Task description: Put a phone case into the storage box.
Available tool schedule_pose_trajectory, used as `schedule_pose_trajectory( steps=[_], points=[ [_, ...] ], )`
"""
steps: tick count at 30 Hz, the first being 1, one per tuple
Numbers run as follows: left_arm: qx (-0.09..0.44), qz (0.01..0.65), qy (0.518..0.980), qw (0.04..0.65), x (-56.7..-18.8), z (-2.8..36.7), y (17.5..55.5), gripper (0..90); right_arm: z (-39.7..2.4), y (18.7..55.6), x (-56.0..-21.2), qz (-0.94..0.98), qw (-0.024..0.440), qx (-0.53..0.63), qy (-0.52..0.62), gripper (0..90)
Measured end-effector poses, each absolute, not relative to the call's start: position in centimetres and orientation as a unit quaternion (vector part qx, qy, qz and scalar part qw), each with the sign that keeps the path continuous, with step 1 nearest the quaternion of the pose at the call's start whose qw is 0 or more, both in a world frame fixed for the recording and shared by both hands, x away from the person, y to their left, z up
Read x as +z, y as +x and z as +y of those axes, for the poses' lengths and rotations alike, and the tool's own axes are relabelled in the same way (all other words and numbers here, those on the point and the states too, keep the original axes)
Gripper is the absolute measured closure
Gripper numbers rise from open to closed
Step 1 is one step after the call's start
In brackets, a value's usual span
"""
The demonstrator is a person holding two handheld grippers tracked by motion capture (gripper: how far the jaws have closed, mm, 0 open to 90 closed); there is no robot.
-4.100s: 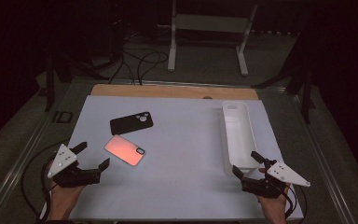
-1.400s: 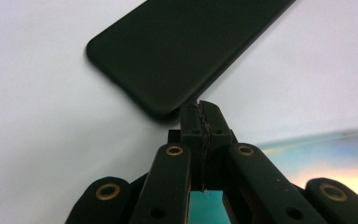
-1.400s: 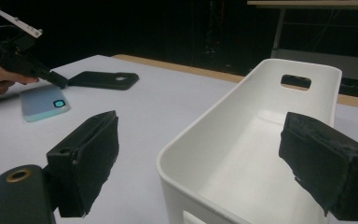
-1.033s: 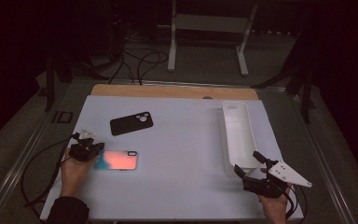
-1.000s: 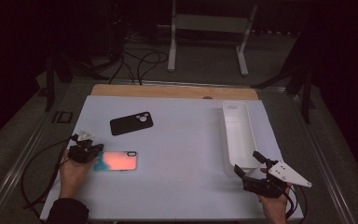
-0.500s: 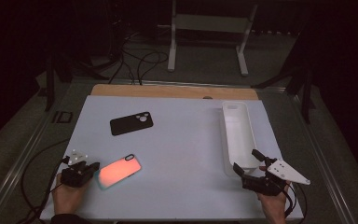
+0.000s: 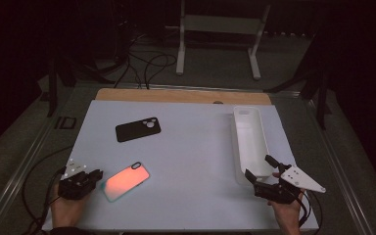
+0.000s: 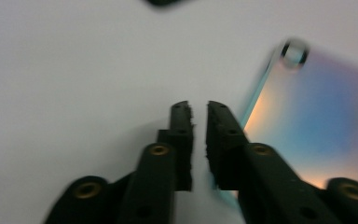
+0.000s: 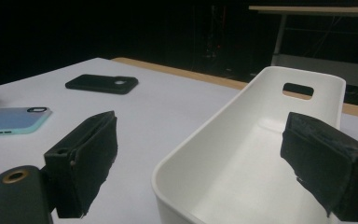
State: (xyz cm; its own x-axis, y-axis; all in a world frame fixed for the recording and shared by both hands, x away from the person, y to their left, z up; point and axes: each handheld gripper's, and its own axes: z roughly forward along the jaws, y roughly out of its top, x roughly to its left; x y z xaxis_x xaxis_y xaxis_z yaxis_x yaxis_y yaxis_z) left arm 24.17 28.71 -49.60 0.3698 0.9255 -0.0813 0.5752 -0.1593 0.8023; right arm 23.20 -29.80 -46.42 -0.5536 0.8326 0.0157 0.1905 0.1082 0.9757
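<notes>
Glossy iridescent phone case lies flat on matte table.

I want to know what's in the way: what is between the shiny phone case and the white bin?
Nothing. In the high view, bare white table runs from the shiny phone case to the white bin; the black case lies farther back.

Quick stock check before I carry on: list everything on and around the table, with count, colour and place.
Phone case: one, pink-orange, shiny, near left of the table, lying flat.
Second phone case: one, black, farther back, left of centre.
Bin: one, white, long, empty, right side.
Table: one, white top, wooden strip along the far edge.
Stand: one, pale metal, on the floor beyond the table.
Left gripper: black, beside the pink case, jaws just opening, a narrow gap, nothing between them.
Right gripper: black, open, at the bin's near end.
</notes>
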Motion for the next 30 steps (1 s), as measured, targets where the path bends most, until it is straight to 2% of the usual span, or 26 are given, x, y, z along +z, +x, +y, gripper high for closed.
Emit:
schedule_pose_trajectory(
  steps=[1,2,3,5,6,7,11,12,13,15,18,28,30],
  points=[
    [0.241,0.501,0.707,0.437,-48.7,28.8,23.4,61.2,-29.8,23.2,-46.4,0.686,0.289,0.554,0.373,10.8],
    [0.248,0.492,0.697,0.458,-48.3,28.9,23.0,48.7,-29.6,23.2,-46.5,0.690,0.288,0.550,0.373,10.8],
    [0.256,0.483,0.690,0.475,-47.9,28.9,22.6,44.8,-29.6,23.2,-46.5,0.691,0.287,0.549,0.372,10.8],
    [0.256,0.483,0.690,0.475,-47.9,28.9,22.6,42.6,-29.6,23.2,-46.5,0.692,0.287,0.548,0.372,10.8],
    [0.279,0.473,0.666,0.505,-47.0,29.0,21.8,37.3,-29.6,23.3,-46.6,0.693,0.284,0.548,0.373,10.9],
    [0.282,0.469,0.661,0.513,-46.8,29.0,21.5,35.0,-29.6,23.3,-46.6,0.694,0.284,0.548,0.371,10.8],
    [0.298,0.458,0.665,0.510,-46.2,28.7,20.9,21.8,-29.6,23.3,-46.7,0.694,0.283,0.548,0.370,10.8],
    [0.303,0.456,0.668,0.504,-46.1,28.6,20.8,21.8,-29.6,23.3,-46.7,0.694,0.283,0.548,0.370,10.8],
    [0.304,0.453,0.674,0.499,-46.0,28.5,20.7,13.8,-29.7,23.3,-46.7,0.694,0.283,0.549,0.370,10.8],
    [0.304,0.450,0.683,0.488,-46.0,28.3,20.7,12.2,-29.7,23.3,-46.7,0.695,0.282,0.548,0.371,10.7],
    [0.307,0.449,0.685,0.485,-45.8,28.3,20.8,1.1,-29.7,23.2,-46.8,0.695,0.282,0.547,0.372,10.7],
    [0.285,0.446,0.702,0.477,-46.2,28.1,21.3,0.0,-29.6,23.1,-46.9,0.697,0.283,0.545,0.371,10.7],
    [0.268,0.437,0.725,0.460,-46.3,27.7,21.9,0.0,-29.6,23.1,-47.0,0.698,0.283,0.543,0.371,10.7]
  ],
)
